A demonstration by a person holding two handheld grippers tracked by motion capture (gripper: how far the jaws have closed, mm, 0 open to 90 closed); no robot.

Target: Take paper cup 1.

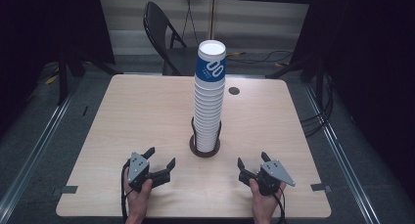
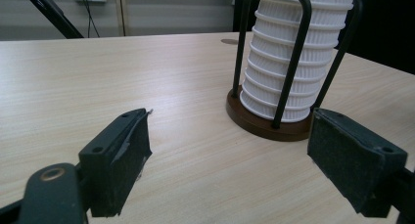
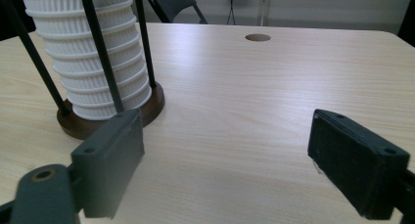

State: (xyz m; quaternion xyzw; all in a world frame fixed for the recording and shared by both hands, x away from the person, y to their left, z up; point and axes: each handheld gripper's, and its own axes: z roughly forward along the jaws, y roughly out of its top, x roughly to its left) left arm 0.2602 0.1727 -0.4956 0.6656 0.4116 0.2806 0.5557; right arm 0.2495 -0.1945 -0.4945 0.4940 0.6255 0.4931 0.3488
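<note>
Left gripper rests at the table's near edge, jaws wide apart, empty. Cup stack stands upright in its wire holder at centre, between both grippers. Right gripper likewise: jaws spread, empty.

We see the table evenly lit from above against dark surroundings; soft sheen on its wood, and the near left tool slightly blurred.

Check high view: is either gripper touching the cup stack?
No, the left gripper and right gripper both rest open on the table, apart from the cup stack.
</note>
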